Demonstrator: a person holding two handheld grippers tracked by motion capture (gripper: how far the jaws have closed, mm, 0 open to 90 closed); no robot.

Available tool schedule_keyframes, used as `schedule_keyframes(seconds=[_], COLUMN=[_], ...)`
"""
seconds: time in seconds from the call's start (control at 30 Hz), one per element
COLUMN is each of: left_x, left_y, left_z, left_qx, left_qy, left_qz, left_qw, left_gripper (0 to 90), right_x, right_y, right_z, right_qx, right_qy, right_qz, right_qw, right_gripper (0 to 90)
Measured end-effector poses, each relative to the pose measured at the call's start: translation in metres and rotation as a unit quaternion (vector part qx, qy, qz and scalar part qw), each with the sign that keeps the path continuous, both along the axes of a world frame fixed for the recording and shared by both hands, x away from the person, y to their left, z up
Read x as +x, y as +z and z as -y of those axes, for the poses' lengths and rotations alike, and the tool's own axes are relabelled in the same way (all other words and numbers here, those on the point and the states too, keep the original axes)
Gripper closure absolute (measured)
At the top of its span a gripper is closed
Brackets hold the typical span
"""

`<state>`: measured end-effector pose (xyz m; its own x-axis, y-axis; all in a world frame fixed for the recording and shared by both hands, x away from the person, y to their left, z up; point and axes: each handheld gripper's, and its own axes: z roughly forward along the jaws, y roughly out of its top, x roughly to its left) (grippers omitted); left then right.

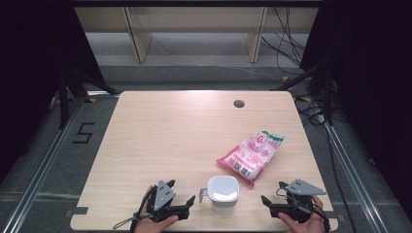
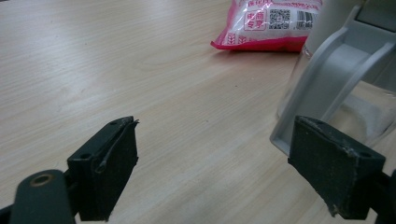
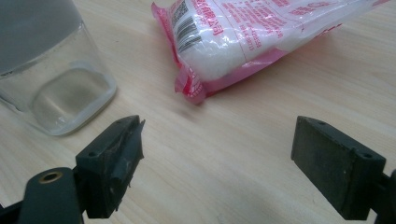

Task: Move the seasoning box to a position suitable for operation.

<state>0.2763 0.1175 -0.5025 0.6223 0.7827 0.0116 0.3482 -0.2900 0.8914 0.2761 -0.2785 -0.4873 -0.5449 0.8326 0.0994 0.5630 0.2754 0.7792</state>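
A clear square container point(image 1: 223, 191) with a white lid and a grey side handle stands near the table's front edge. A pink and white bag point(image 1: 251, 155) of white grains lies flat just behind it, to the right. My left gripper point(image 1: 189, 203) rests open left of the container, its jaws pointing at the handle point(image 2: 336, 70), nothing between them. The bag's end point(image 2: 268, 23) lies farther off. My right gripper point(image 1: 265, 201) rests open right of the container, empty. Ahead of the right gripper point(image 3: 217, 163) lie the container's glass base point(image 3: 60, 98) and the bag point(image 3: 243, 42).
The light wooden table point(image 1: 160, 141) has a round cable hole point(image 1: 238, 103) near its far edge. Black stands and cables flank the table on the floor. A person's hands hold both grippers at the front edge.
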Motion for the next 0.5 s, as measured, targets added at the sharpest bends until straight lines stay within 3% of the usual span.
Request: schedule_keyframes(seconds=[0.03,0.17,0.2,0.23,0.27,0.3,0.33,0.37,0.4,0.43,0.47,0.5], left_x=[0.0,-0.001,0.002,-0.002,0.0,0.002,0.002,-0.001,0.004,0.004,0.0,0.0], left_y=[-0.001,-0.001,0.0,-0.001,0.0,0.0,0.0,-0.001,0.001,0.001,0.0,0.0], left_z=[0.001,0.0,-0.003,-0.001,-0.003,-0.006,-0.006,-0.002,-0.01,-0.01,-0.009,-0.009], left_qx=[-0.015,-0.012,0.011,-0.009,0.002,0.017,0.017,-0.015,0.034,0.034,0.008,0.008], left_qy=[0.005,0.008,-0.008,0.013,0.006,-0.008,-0.008,0.011,-0.011,-0.011,0.003,0.003], left_qz=[-0.001,-0.002,0.014,-0.009,0.001,0.014,0.014,-0.003,0.022,0.022,0.009,0.009], left_qw=[0.9999,0.9999,0.9998,0.9998,1.0,0.9997,0.9997,0.9998,0.9991,0.9991,0.9999,0.9999], left_gripper=[14.6,14.6,14.6,14.6,14.6,14.6,14.6,14.6,14.6,14.7,14.7,14.7], right_x=[0.001,0.002,0.002,0.002,0.003,0.0,0.0,0.0,0.0,0.0,0.003,0.003], right_y=[0.0,0.0,0.0,0.0,0.001,0.001,0.001,0.001,0.001,0.001,0.0,0.0], right_z=[0.001,0.001,0.001,0.001,0.003,0.0,0.0,0.0,-0.001,-0.001,0.002,0.002], right_qx=[-0.001,-0.007,-0.007,-0.012,-0.019,-0.001,-0.001,-0.001,-0.001,-0.001,-0.015,-0.015], right_qy=[0.002,0.014,0.016,0.011,0.015,0.007,0.007,0.006,0.007,0.007,0.023,0.023], right_qz=[0.004,0.011,0.012,0.017,0.028,0.006,0.006,0.005,0.006,0.006,0.021,0.021], right_qw=[1.0,0.9998,0.9998,0.9997,0.9993,1.0,1.0,1.0,1.0,1.0,0.9994,0.9994], right_gripper=[17.2,17.6,17.6,17.6,17.6,17.6,17.6,17.6,17.6,17.6,17.6,17.6])
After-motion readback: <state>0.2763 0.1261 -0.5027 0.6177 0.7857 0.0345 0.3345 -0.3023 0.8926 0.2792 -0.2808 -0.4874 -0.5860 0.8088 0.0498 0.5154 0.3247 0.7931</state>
